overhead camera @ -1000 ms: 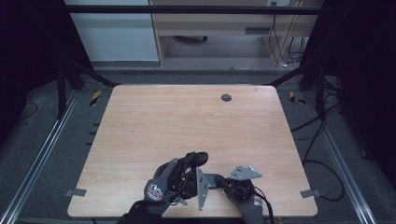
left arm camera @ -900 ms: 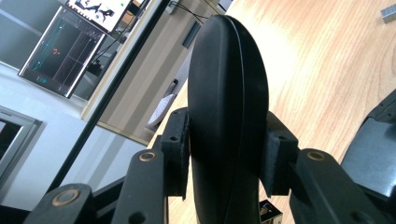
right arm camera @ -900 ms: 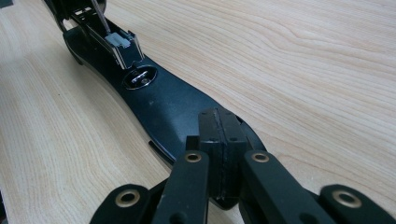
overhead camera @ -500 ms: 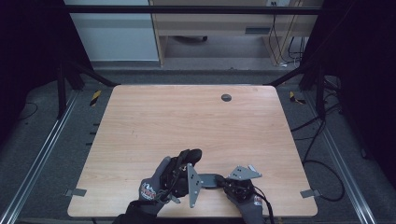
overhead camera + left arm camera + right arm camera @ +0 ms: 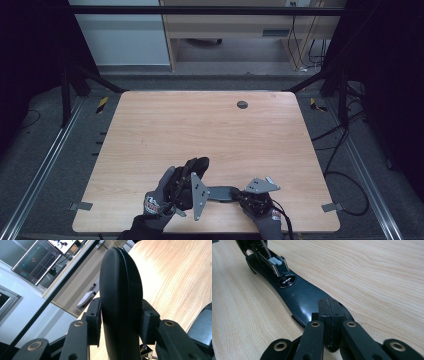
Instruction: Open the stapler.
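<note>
A black stapler lies near the table's front edge, hinged open. Its flat base (image 5: 222, 193) (image 5: 299, 295) rests on the wood, with the metal anvil plate (image 5: 287, 281) and the raised staple rail (image 5: 273, 263) showing. My left gripper (image 5: 192, 172) (image 5: 121, 320) is shut on the stapler's rounded top arm (image 5: 120, 297), one pad (image 5: 95, 315) on each side, holding it up off the base. My right gripper (image 5: 239, 195) (image 5: 329, 312) is shut, jaws together with nothing between them. Its tips sit on the near end of the base.
The wooden table (image 5: 200, 130) has a small round dark insert (image 5: 242, 104) near its far edge. Metal frame rails run along both sides, and cables (image 5: 345, 175) lie on the floor at the right. Monitors (image 5: 40, 260) stand beyond the table.
My left hand has shifted left and slightly up with the stapler's top arm in its jaws. The right hand and the base have stayed put.
</note>
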### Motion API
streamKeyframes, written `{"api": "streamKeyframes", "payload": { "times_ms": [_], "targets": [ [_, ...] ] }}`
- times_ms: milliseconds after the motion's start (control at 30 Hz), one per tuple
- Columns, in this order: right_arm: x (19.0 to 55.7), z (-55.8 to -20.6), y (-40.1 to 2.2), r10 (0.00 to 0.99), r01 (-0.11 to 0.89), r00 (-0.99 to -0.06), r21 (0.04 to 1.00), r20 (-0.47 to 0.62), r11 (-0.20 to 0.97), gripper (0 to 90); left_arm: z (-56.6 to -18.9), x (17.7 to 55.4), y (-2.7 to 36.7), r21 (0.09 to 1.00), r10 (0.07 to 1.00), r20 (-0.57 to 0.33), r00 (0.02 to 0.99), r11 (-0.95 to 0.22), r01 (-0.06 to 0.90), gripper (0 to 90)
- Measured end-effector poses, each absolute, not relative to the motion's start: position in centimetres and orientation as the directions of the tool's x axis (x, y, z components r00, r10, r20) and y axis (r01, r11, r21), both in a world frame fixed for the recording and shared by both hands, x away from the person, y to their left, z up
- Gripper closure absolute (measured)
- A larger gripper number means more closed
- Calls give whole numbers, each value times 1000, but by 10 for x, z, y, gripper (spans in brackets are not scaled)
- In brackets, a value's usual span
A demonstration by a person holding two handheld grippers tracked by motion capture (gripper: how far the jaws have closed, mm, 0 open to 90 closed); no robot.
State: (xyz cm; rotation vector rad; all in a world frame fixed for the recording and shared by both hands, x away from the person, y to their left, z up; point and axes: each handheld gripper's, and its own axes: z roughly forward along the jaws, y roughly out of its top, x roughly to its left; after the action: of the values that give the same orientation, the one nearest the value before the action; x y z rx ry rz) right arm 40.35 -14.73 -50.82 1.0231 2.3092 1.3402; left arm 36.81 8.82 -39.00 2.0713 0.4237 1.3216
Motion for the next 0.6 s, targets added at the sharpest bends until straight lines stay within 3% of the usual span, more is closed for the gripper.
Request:
{"api": "streamKeyframes", "payload": {
  "times_ms": [600],
  "targets": [
    [403,-508,-147,693,434,-713,843,104,319,900,-385,367,99,690,608,670,425,-722,-55,589]
  ]
}}
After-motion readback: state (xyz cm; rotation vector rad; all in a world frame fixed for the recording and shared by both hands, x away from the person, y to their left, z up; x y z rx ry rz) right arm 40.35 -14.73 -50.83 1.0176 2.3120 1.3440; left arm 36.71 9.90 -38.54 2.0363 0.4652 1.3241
